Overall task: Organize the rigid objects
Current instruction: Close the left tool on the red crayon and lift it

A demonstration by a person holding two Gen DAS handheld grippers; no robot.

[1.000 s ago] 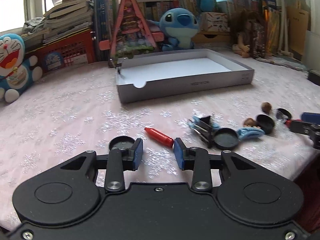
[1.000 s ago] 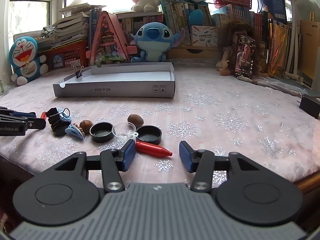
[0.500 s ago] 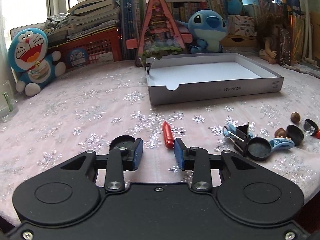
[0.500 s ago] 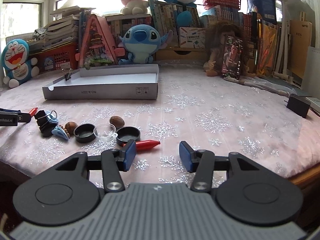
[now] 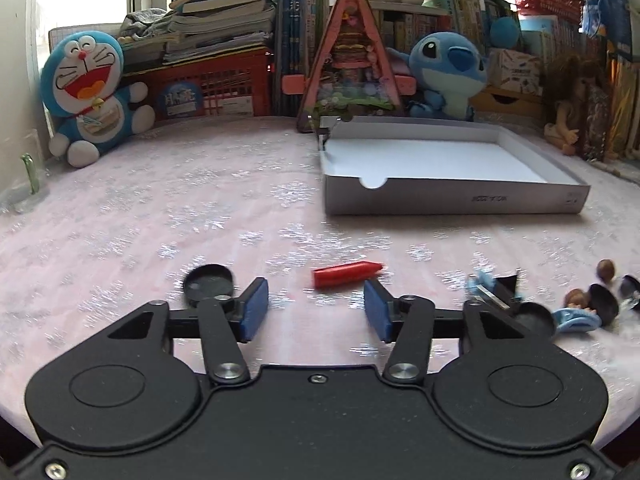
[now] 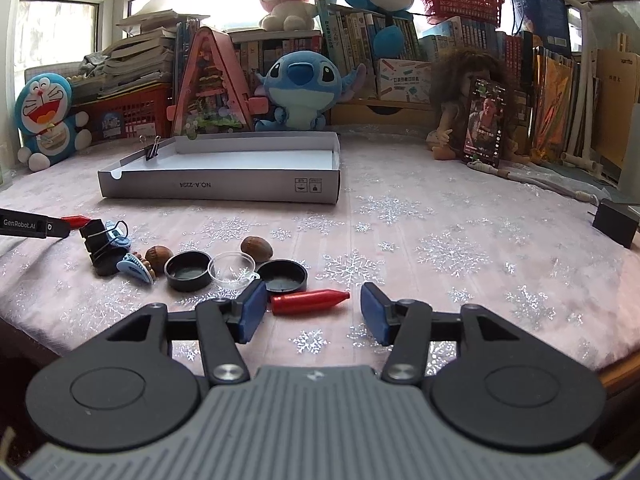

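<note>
In the left wrist view my left gripper (image 5: 316,310) is low over the pink cloth with its jaws opening and nothing between them. A red bullet-shaped piece (image 5: 346,274) lies crosswise just beyond its fingertips, untouched. A black lid (image 5: 208,284) sits by the left finger. My right gripper (image 6: 313,312) is also opening. A second red piece (image 6: 308,302) lies in its gap near the left pad, and neither pad presses on it. The empty grey box tray (image 6: 224,190) stands further back. The left gripper (image 6: 28,226) shows at that view's left edge.
Ahead of the right gripper lie two black lids (image 6: 188,270), a clear cup (image 6: 232,270), two nuts (image 6: 256,248), a blue clip (image 6: 134,266) and a binder clip (image 6: 98,236). Plush toys, books and a red crate line the back. The table's front edge is close.
The left jaws have spread wider and the left view has swung, so the red piece now lies crosswise before them. The right jaws have widened a little around their red piece.
</note>
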